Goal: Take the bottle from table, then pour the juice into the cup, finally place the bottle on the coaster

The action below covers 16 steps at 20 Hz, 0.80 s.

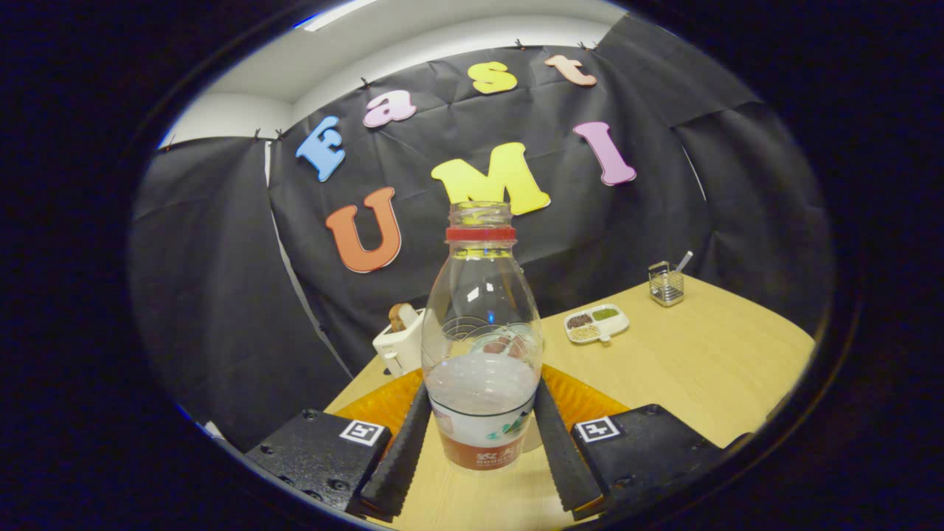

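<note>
**Trainee:** Gripper view. What do I label first?

**Operator:** The bottle [481, 346]. It stands upright between my jaws, on the table [686, 369], uncapped, with a red ring at the neck and liquid filling roughly the lower third. The gripper [483, 450] has its jaws pressed to the bottle's two sides at the labelled band, so I read them as clamped on it. Whether the base rests on the table or is just clear of it, I cannot tell.

**Trainee:** How will it handle?

**Operator:** I judge it light, since it is mostly empty. The clear wall looks thin and likely to give under a hard squeeze, and smooth plastic can slip. With no cap, any tilt will spill, so I would carry it level. The labelled band is the best hold: it is the widest part, low down near the weight of the liquid.

**Trainee:** And the orange thing?

**Operator:** An orange coaster [590, 398], flat on the table just beyond the jaws and partly hidden by the bottle. Something reddish shows through the bottle wall; I cannot tell what it is.

**Trainee:** Further out?

**Operator:** Well beyond the jaws, a white toaster [398, 343] on one side, a divided white dish [597, 323] and a small wire holder [666, 284] on the other.
</note>
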{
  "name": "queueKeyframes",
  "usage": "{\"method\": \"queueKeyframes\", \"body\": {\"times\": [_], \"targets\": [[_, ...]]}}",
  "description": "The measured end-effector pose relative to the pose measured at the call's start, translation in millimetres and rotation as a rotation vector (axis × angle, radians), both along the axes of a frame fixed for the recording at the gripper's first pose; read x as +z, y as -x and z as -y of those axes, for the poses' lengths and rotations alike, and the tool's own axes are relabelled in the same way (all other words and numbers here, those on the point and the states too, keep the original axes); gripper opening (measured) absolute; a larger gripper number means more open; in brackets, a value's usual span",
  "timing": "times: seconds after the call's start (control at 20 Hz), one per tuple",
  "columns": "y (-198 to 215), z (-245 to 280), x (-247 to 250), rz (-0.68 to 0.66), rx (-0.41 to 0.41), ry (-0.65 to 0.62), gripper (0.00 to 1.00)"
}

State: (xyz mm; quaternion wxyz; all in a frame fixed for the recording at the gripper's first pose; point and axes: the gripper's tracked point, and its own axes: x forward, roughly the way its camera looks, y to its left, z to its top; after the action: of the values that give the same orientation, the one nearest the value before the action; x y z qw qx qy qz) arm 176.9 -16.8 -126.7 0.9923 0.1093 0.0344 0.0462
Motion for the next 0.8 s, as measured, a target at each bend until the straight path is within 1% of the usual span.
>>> {"method": "queueKeyframes", "body": {"times": [0.2, 0.3, 0.35, 0.6, 0.7, 0.8], "targets": [[-31, 4, -16, 0.030, -0.062, 0.111, 0.80], [-53, 2, -32, 0.032, -0.081, 0.196, 0.80], [-64, 0, -42, 0.027, -0.076, 0.222, 0.80], [-112, -17, -95, 0.007, -0.034, 0.273, 0.80], [-121, -16, -112, -0.002, -0.043, 0.285, 0.80], [-127, -10, -120, 0.001, -0.069, 0.279, 0.80]]}}
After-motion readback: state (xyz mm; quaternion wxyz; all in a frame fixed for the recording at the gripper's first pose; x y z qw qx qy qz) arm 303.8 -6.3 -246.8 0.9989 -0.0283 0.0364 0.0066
